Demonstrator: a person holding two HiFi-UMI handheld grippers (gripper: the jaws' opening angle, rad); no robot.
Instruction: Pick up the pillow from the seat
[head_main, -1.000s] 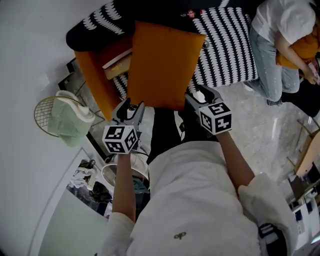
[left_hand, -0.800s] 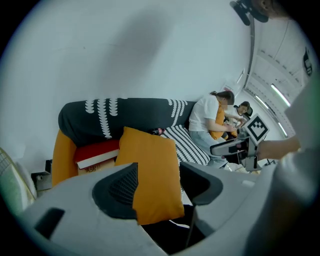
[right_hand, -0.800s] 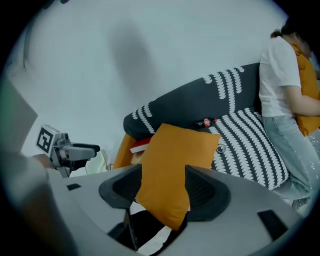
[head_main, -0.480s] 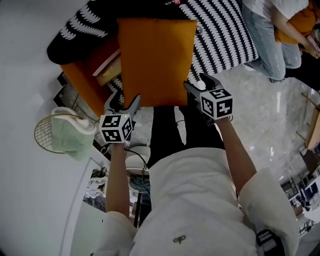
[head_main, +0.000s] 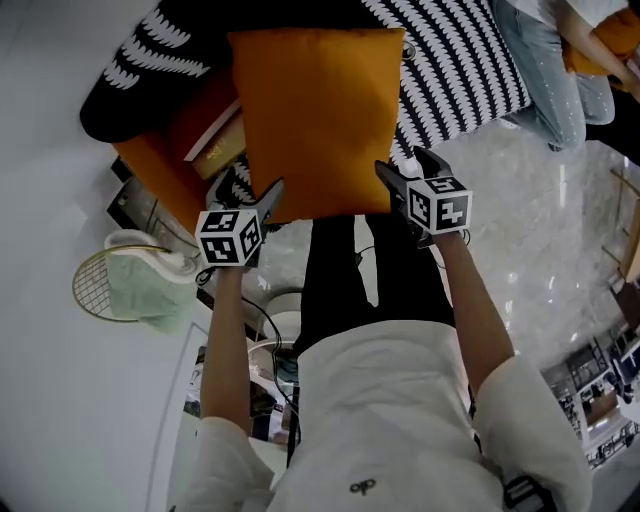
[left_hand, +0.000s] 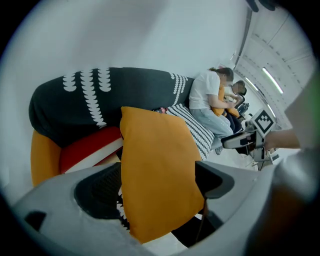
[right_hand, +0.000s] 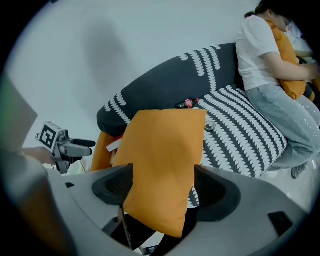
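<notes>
Pillow (head_main: 315, 115) pinched 2-handed, prob. clear of seat (head_main: 460, 70).
L gripper (head_main: 250, 186) at its 7 o'clock corner, R gripper (head_main: 405, 166) at 5; jaws just been widening, so next: re-squeeze b4 moving.

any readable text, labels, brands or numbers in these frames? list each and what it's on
No text can be read anywhere.
Shirt logo: small emblem, too small to read.
Bottle on the sofa: red label, too small to read.
Left cube, right cube: black-and-white square patterns, no letters.
</notes>
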